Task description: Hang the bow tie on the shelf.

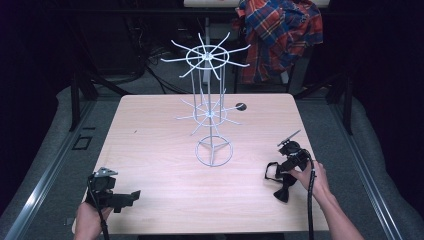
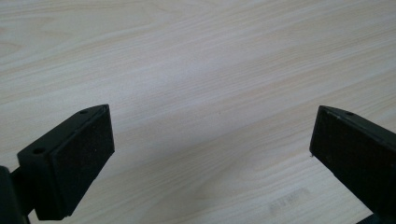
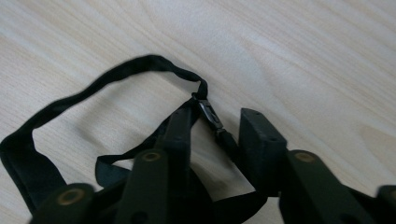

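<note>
A black bow tie with a thin looped fabric strap and a small black clasp [image 3: 208, 112] is seen lying on the light wooden desk [image 1: 160, 145], near the desk's right edge and toward its near side. In the high view the bow-shaped part [image 1: 282, 191] lies closest to the near edge, with the strap loop [image 1: 271, 171] just beyond it.

The right gripper [image 3: 215, 135] is held down over the strap, its two jaws set on either side of the stretch that carries the clasp. The jaws are drawn fairly close together, with the clasp and its short strap end lying in the gap between them. Whether the pads already press on the strap cannot be told. The wide loop of the strap is spread on the wood to the left of the jaws in the right gripper view.

The left gripper [image 2: 212, 140] is held near the desk's near left corner, well apart from the bow tie. Its jaws are spread wide over bare wood.

A white wire display stand with two tiers of radiating hooks [image 1: 210, 112] is set upright at the desk's middle, toward the far edge.
</note>
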Demonstrator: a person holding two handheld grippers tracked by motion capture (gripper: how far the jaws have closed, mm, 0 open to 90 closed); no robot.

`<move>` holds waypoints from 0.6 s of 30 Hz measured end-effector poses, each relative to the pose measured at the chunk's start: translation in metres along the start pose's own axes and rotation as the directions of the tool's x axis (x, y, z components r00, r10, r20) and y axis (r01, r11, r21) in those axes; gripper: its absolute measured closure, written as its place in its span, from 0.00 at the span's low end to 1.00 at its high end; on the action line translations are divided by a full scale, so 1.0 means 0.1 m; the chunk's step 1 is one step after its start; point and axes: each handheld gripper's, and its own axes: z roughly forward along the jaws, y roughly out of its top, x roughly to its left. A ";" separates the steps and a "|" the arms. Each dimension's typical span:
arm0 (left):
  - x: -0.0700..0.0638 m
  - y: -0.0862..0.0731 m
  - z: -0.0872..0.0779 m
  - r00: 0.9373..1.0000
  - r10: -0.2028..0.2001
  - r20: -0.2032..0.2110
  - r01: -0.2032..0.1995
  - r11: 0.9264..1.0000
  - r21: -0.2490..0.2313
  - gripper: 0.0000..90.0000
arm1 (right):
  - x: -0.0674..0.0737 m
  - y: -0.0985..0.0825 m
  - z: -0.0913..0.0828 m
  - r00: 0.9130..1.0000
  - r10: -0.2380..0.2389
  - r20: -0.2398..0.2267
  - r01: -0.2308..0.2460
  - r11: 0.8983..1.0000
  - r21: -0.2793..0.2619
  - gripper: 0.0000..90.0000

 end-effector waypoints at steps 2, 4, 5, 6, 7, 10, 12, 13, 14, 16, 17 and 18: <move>0.00 0.00 0.00 1.000 0.001 0.002 -0.001 1.000 0.000 0.00 | 0.01 0.00 0.00 1.000 -0.011 0.003 0.011 1.000 0.010 0.84; 0.00 0.00 0.00 1.000 0.002 0.005 -0.002 1.000 0.000 0.00 | 0.03 0.00 0.02 1.000 -0.013 -0.005 0.013 1.000 0.009 0.90; 0.00 0.00 0.01 1.000 0.002 0.005 -0.002 1.000 -0.004 0.00 | 0.03 0.01 0.01 1.000 -0.021 0.013 0.020 1.000 0.017 0.93; 0.00 0.00 0.01 1.000 0.003 0.006 -0.003 1.000 -0.003 0.00 | 0.04 0.00 0.02 1.000 -0.018 0.001 0.018 1.000 0.013 0.94; 0.00 0.00 0.01 1.000 0.003 0.006 -0.003 1.000 -0.003 0.00 | 0.04 0.00 0.02 1.000 -0.018 0.001 0.018 1.000 0.013 0.94; 0.00 0.00 0.00 1.000 0.005 0.007 -0.005 1.000 0.000 0.00 | 0.04 0.00 0.00 1.000 -0.023 0.008 0.023 1.000 0.003 0.96; 0.00 0.00 0.00 1.000 0.010 0.006 -0.010 1.000 0.003 0.00 | 0.04 0.00 -0.03 1.000 -0.021 0.014 0.021 1.000 -0.015 0.96; 0.00 0.00 0.00 1.000 0.010 0.006 -0.010 1.000 0.002 0.00 | 0.05 0.00 -0.08 1.000 -0.024 0.014 0.025 0.999 -0.037 0.96; 0.00 0.00 -0.01 1.000 0.010 0.006 -0.010 1.000 0.002 0.00 | 0.05 0.00 -0.11 1.000 -0.025 0.015 0.026 0.998 -0.049 0.96; 0.00 0.00 -0.01 1.000 0.010 0.005 -0.010 1.000 0.001 0.00 | 0.05 0.00 -0.14 0.999 -0.026 0.020 0.027 0.998 -0.061 0.96; 0.00 0.00 -0.01 1.000 0.009 0.003 -0.009 1.000 -0.002 0.00 | 0.06 0.00 -0.21 0.999 -0.026 0.027 0.028 0.995 -0.095 0.96; 0.00 0.00 0.00 1.000 0.005 0.003 -0.005 1.000 -0.004 0.00 | 0.06 0.00 -0.25 0.999 -0.030 0.022 0.033 0.993 -0.111 0.96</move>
